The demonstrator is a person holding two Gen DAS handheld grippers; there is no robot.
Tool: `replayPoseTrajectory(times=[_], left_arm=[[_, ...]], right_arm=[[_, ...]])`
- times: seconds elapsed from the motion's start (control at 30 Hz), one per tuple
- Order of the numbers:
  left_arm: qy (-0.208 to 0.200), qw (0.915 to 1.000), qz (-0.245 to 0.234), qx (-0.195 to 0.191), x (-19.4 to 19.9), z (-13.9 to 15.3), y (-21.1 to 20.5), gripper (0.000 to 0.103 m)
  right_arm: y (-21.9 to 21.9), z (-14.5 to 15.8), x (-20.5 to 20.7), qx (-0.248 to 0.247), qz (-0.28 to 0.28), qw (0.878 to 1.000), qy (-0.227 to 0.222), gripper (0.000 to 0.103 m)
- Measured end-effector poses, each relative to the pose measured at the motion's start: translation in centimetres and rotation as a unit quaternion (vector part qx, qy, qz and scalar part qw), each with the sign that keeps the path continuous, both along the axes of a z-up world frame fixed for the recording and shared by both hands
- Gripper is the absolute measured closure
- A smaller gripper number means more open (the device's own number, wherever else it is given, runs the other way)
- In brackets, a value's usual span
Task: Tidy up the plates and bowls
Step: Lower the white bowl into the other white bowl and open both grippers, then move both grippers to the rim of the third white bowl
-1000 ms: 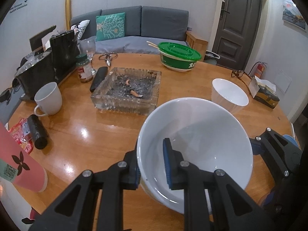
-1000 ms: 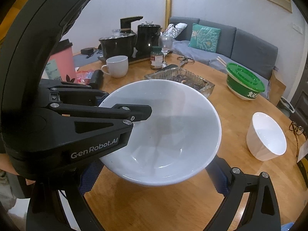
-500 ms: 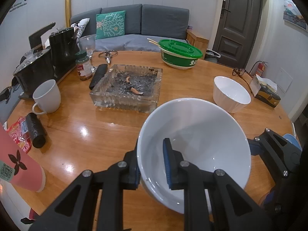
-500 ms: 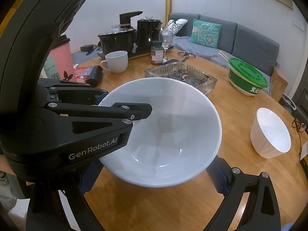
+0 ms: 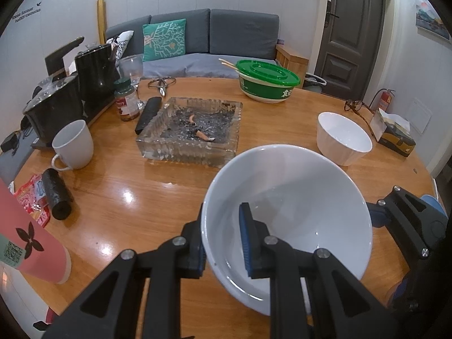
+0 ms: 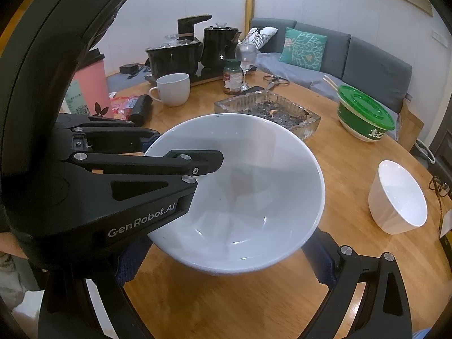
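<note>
Bowl (image 5: pixel 296 214) hangs above the worktop (image 5: pixel 141 186), its near rim pinched by the left gripper (image 5: pixel 223 240); the right gripper's (image 6: pixel 226 254) spread jaws flank it underneath, probably steadying it for stacking with the small bowl (image 5: pixel 343 138).

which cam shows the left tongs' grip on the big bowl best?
Left wrist: both blue pads pinch the big white bowl at its near rim, one pad inside, one outside, left tongs. Right wrist shows those tongs side-on, the outer pad mostly hidden behind the rim.
</note>
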State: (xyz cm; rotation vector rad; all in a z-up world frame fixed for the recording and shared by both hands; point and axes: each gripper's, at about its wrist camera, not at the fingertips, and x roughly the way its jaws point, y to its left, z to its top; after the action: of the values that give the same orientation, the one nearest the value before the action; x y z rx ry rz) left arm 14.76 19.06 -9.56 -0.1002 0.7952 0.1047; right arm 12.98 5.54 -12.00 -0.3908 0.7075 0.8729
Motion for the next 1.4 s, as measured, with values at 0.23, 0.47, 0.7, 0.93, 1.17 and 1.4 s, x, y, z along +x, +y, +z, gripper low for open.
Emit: replayPoseTrajectory(times=[0.23, 0.47, 0.7, 0.93, 1.17, 1.4], left_arm=[[0.025, 0.9996, 0.006, -0.014, 0.4, -1.5, 0.8, 0.084], [0.030, 0.9993, 0.004, -0.022, 0.7, -2.0, 0.9, 0.084], [0.032, 0.9991, 0.002, -0.027, 0.8, -2.2, 0.9, 0.084], [0.030, 0.9992, 0.003, -0.026, 0.7, -2.1, 0.8, 0.084], [0.009, 0.9996, 0.005, -0.025, 0.2, -0.7, 0.7, 0.071], [-0.021, 0.9995, -0.002, -0.023, -0.4, 1.8, 0.0, 0.055]], right_arm=[[0.4, -0.3, -0.7, -0.016, 0.010, 1.000, -0.013, 0.009], [0.4, -0.3, -0.8, -0.021, 0.011, 1.000, -0.018, 0.009], [0.2, -0.3, -0.9, -0.022, 0.012, 1.000, -0.018, 0.009], [-0.8, -0.3, -0.2, -0.005, 0.003, 1.000, 0.012, 0.009], [-1.5, 0.7, -0.9, 0.004, 0.006, 1.000, -0.008, 0.009], [-3.1, 2.0, -1.0, 0.012, -0.005, 1.000, -0.021, 0.009]])
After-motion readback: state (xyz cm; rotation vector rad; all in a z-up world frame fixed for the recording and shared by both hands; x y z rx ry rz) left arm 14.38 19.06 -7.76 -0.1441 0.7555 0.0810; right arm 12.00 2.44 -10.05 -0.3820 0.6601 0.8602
